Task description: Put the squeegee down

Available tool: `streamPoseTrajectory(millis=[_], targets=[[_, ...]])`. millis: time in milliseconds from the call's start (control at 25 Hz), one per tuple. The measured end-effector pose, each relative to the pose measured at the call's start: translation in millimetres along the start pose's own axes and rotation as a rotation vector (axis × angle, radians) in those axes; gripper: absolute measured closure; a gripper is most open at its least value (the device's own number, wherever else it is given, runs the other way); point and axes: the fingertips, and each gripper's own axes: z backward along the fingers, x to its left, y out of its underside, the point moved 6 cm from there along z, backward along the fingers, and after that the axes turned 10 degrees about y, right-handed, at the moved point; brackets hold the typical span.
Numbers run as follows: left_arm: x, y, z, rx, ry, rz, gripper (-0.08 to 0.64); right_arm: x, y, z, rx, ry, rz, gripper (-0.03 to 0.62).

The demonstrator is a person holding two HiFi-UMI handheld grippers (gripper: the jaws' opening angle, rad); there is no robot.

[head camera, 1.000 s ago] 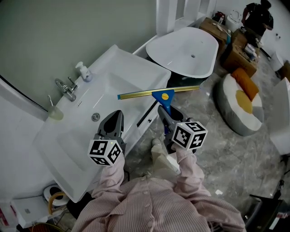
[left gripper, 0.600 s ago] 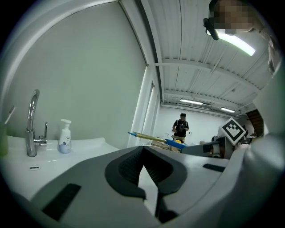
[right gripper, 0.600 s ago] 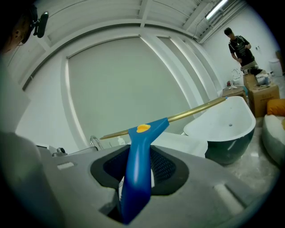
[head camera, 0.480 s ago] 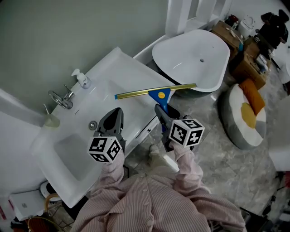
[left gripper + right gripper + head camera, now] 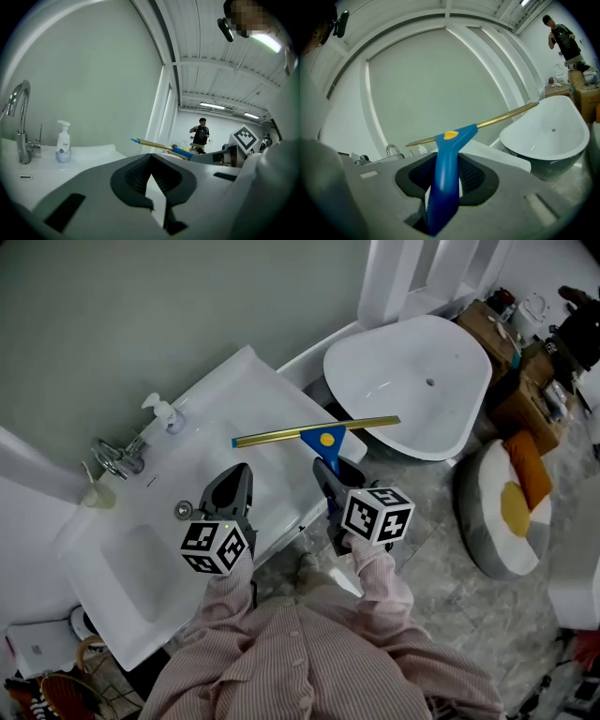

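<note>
While my right gripper pinches the blue handle of the squeegee, its brass-coloured blade hangs crosswise in the air over the front edge of the white washbasin counter, close to the white bathtub. My left gripper hovers over the counter just beside it, jaws pressed together with nothing between them.

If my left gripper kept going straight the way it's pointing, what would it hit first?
Likely the left end of the squeegee blade, which the right gripper holds across the path of the left gripper, over the basin counter. Depth is unclear; it might pass beneath and reach the grey-green wall.
</note>
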Motion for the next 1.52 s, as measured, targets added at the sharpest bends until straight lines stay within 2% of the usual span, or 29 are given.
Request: streamPoseTrajectory(millis=[480, 920, 1520], targets=[[44, 20, -28, 0.044, -0.054, 0.090, 0.561, -14, -7, -71, 0.084, 0.000, 0.027, 0.460], [94, 49, -62, 0.112, -0.072, 0.208, 0.561, -28, 21, -154, 0.243, 0.048, 0.050, 0.460], [108, 74, -77, 0.166, -0.089, 0.280, 0.561, -48, 50, -186, 0.387, 0.145, 0.093, 0.460]])
